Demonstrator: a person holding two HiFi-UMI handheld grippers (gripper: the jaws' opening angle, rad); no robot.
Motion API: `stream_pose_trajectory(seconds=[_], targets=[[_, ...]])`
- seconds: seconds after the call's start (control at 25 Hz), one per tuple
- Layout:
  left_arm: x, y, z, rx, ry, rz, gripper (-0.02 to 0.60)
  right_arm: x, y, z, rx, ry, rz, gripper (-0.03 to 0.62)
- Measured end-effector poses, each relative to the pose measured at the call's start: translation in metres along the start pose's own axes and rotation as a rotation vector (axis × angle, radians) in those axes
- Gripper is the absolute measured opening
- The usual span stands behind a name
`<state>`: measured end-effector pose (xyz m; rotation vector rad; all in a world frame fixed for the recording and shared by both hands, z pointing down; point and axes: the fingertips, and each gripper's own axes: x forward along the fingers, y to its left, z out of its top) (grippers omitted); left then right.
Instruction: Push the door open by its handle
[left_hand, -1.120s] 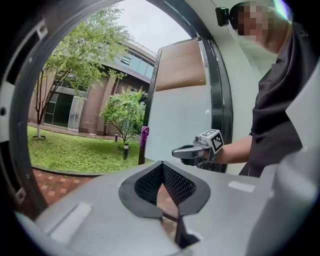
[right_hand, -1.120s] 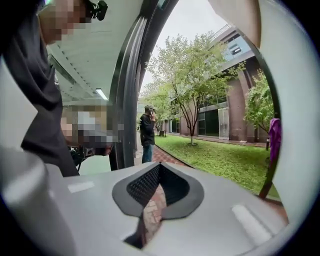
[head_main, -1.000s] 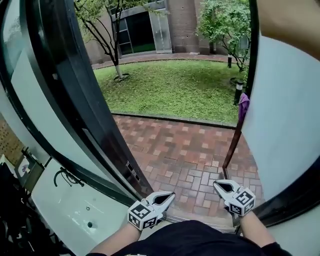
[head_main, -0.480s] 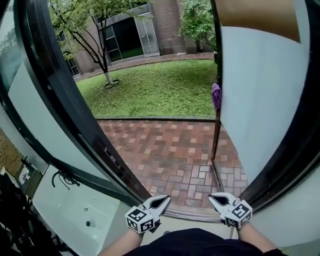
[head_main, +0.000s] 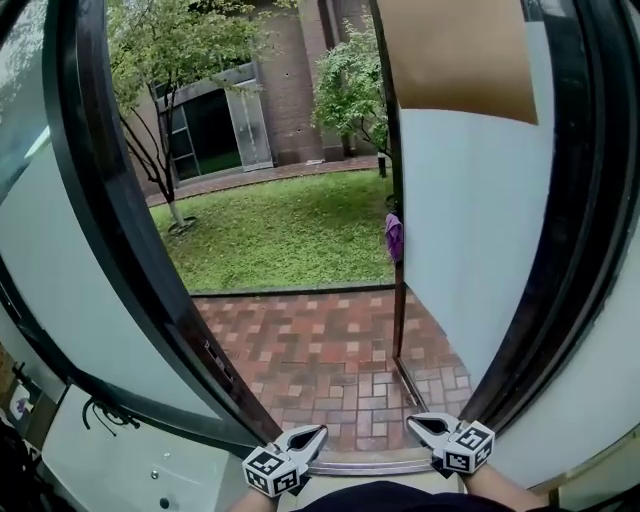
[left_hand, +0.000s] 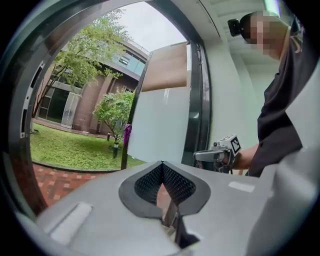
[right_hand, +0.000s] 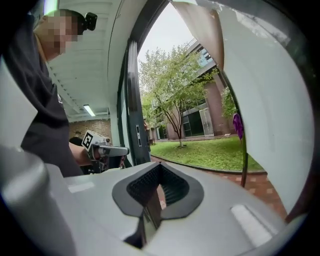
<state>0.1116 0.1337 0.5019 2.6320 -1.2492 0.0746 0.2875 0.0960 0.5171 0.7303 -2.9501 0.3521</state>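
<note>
Door (head_main: 470, 220) stands swung outward at 1 o'clock in the head view, its frosted pane reaching over the brick paving (head_main: 320, 350) toward the lawn (head_main: 290, 230) at 12. Left tool (head_main: 318, 433) and right tool (head_main: 414, 421) hang low near 6 o'clock at the threshold, well apart from the door. Both have jaws together and grip nothing.

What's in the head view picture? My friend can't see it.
The white door stands open onto a brick patio and green lawn. Below, the left tongs and right tongs point outside, both shut and empty.
</note>
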Motion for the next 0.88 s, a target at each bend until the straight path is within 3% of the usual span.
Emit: stream_pose_trajectory(seconds=[0.48,0.88], targets=[[-0.013,0.014,0.0,-0.016,-0.014,-0.023,0.0,0.004,0.004,0.008,-0.056,0.021,-0.052,0.0],[-0.017,0.025,0.005,-0.011,-0.016,-0.017,0.0,0.017,0.009,0.013,-0.087,0.03,-0.032,0.0]])
